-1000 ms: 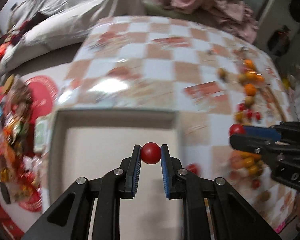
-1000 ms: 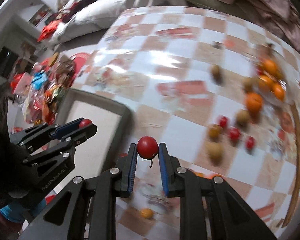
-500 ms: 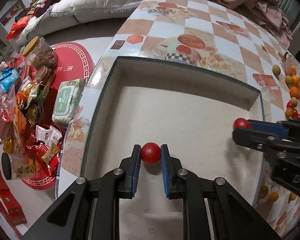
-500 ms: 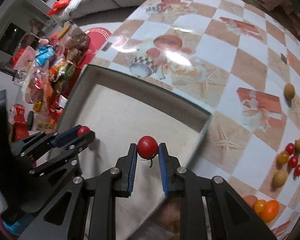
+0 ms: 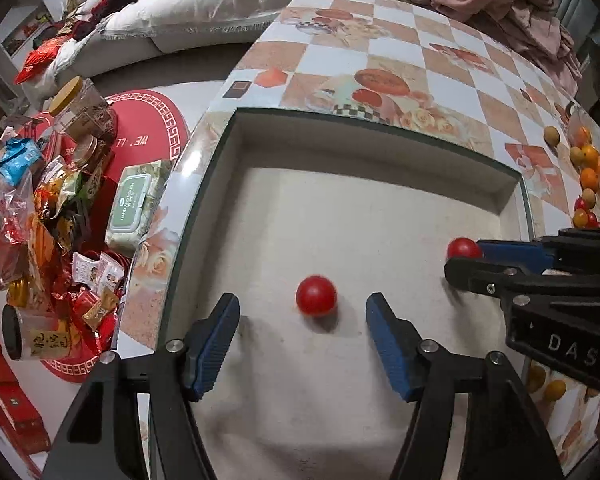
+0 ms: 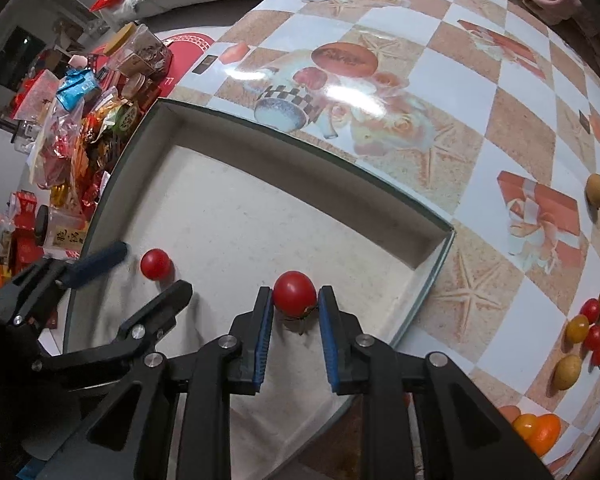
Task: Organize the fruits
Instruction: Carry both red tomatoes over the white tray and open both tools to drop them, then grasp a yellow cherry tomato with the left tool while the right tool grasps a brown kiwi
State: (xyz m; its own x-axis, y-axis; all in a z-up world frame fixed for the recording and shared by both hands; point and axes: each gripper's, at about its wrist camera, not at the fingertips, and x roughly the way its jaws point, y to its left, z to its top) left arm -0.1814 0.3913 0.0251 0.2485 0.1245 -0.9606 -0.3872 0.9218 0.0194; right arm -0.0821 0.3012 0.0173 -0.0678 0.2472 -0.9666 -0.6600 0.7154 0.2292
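Observation:
A shallow white box (image 5: pixel 364 148) (image 6: pixel 300 152) lies on the checkered table. My left gripper (image 5: pixel 302 324) is open; a red cherry tomato (image 5: pixel 316 295) lies loose on the box floor between its spread fingers. It also shows in the right wrist view (image 6: pixel 155 264) beside the left gripper (image 6: pixel 140 276). My right gripper (image 6: pixel 293 312) is shut on a second red cherry tomato (image 6: pixel 294 293) low over the box floor. In the left wrist view that tomato (image 5: pixel 462 247) shows at the right gripper's tips (image 5: pixel 460 260).
Loose fruits, red, yellow, orange and brown, lie on the table to the right (image 6: pixel 588 320) (image 5: pixel 586 176). Snack packets and jars (image 5: pixel 40 216) and a wet-wipes pack (image 5: pixel 136 204) crowd the floor left of the table. A sofa with clothes stands behind.
My left gripper has opened and let its tomato go onto the box floor. Both grippers came over the box and lowered. My right gripper still holds its tomato.

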